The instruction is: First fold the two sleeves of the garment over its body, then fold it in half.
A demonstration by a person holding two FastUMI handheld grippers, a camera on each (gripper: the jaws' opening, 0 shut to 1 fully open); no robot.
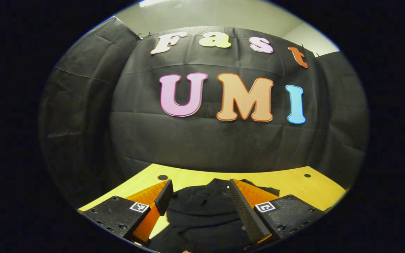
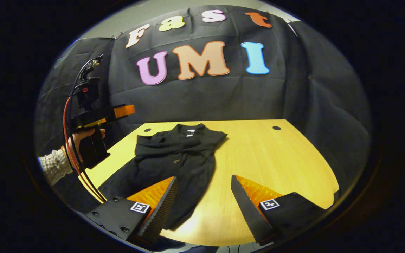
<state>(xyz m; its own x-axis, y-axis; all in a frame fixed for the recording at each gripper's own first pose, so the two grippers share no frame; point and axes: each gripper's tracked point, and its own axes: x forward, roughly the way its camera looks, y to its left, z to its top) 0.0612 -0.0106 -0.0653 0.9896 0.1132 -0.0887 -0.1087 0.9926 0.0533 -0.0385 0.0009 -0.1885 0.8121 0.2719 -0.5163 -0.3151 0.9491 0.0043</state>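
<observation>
Black garment (image 2: 178, 165) lay spread on the yellow wooden table (image 2: 269, 165), toward the table's left side in the right gripper view, collar end toward the back wall. A small white tag (image 2: 191, 132) showed at the collar, and a small round button (image 2: 176, 161) on the body. Upper part looked bunched and creased; sleeve layout hard to make out against black fabric, possibly one sleeve already folded in.

Right gripper (image 2: 204, 203) hovered low over the table's near edge, jaws spread wide, nothing between them. Its left finger sat over the garment's lower hem; its right finger was over bare tabletop.

Left gripper (image 1: 199, 202) in the left gripper view was also released, fingers apart, hanging above the garment (image 1: 202, 214) with dark cloth visible between and below them, not pinched. In the right gripper view the same left gripper (image 2: 120, 111) was held up in the air at the table's left side by a hand (image 2: 83, 138) with a light knitted sleeve (image 2: 53, 165), red and black cables (image 2: 69, 147) trailing down from it.

Two dark round holes (image 2: 276, 128) marked the tabletop near the back edge.
</observation>
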